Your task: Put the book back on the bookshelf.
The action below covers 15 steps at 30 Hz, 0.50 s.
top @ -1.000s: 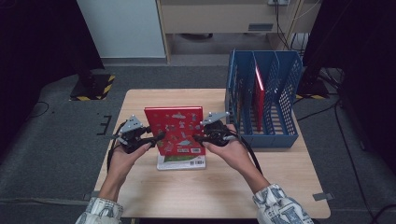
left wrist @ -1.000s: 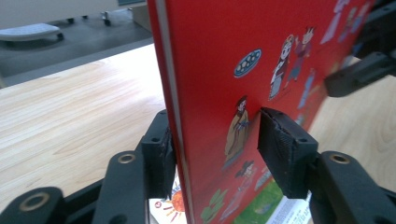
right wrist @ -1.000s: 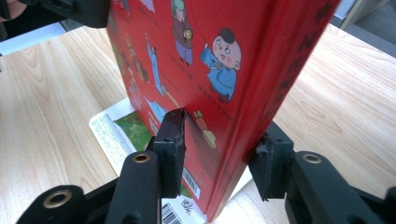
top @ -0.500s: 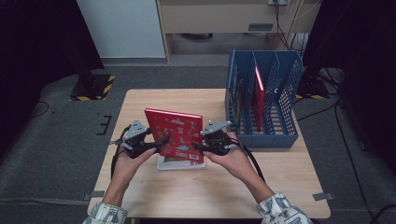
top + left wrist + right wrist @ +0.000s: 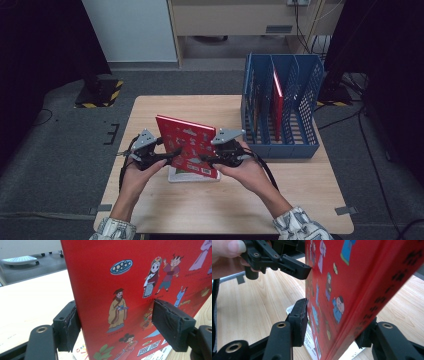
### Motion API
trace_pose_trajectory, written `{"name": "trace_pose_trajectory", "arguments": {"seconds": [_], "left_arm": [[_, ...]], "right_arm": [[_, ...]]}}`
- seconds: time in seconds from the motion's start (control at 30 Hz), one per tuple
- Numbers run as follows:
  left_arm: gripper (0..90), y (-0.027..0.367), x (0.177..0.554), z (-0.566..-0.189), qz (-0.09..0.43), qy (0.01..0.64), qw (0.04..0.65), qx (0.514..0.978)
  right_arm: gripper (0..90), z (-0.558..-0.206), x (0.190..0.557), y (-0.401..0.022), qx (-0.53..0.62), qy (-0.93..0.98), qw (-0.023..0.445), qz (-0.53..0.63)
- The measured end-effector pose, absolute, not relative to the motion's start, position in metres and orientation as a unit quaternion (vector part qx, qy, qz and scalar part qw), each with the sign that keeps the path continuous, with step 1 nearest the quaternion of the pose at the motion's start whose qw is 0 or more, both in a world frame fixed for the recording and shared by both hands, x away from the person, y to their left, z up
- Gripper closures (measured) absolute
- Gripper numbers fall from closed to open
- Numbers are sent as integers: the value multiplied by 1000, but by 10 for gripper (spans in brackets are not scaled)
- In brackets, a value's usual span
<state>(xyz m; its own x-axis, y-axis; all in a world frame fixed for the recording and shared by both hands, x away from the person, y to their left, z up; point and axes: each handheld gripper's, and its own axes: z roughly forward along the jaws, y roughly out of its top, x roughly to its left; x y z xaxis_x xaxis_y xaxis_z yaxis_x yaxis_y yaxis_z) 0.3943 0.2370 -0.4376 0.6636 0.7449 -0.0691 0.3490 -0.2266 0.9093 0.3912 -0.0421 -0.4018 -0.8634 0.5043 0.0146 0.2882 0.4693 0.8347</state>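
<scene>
A red picture book [image 5: 187, 145] stands tilted above the table's middle, its lower edge over a white and green book [image 5: 175, 176] lying flat. My left gripper [image 5: 167, 156] is at its left edge. In the left gripper view the left gripper [image 5: 117, 327] is open and has just been opening: the book [image 5: 105, 290] is between the jaws and the front pad [image 5: 170, 327] stands off the cover. My right gripper [image 5: 207, 159] is at the right edge. The right gripper [image 5: 332, 322] has just opened a little but stays shut on the red book [image 5: 352, 277], one pad on the cover, the other behind the spine.
A blue slotted file rack [image 5: 280, 135] stands on the wooden table [image 5: 165, 107] at the back right, with a red book [image 5: 278, 102] upright in one slot. Dark floor and cables surround the table.
The red book has turned from facing the camera squarely to a tilt, shifting slightly right. The left gripper's jaws have spread apart on the book's edge.
</scene>
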Motion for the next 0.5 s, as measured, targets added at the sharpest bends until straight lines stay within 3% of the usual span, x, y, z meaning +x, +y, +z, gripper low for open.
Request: {"name": "trace_pose_trajectory", "arguments": {"seconds": [0.33, 0.5], "left_arm": [[249, 237, 391, -438, 197, 362, 506, 758], [250, 237, 391, -438, 197, 361, 506, 758]], "right_arm": [[512, -384, 392, -36, 219, 838, 119, 486], [583, -379, 399, -38, 212, 830, 108, 504]]}}
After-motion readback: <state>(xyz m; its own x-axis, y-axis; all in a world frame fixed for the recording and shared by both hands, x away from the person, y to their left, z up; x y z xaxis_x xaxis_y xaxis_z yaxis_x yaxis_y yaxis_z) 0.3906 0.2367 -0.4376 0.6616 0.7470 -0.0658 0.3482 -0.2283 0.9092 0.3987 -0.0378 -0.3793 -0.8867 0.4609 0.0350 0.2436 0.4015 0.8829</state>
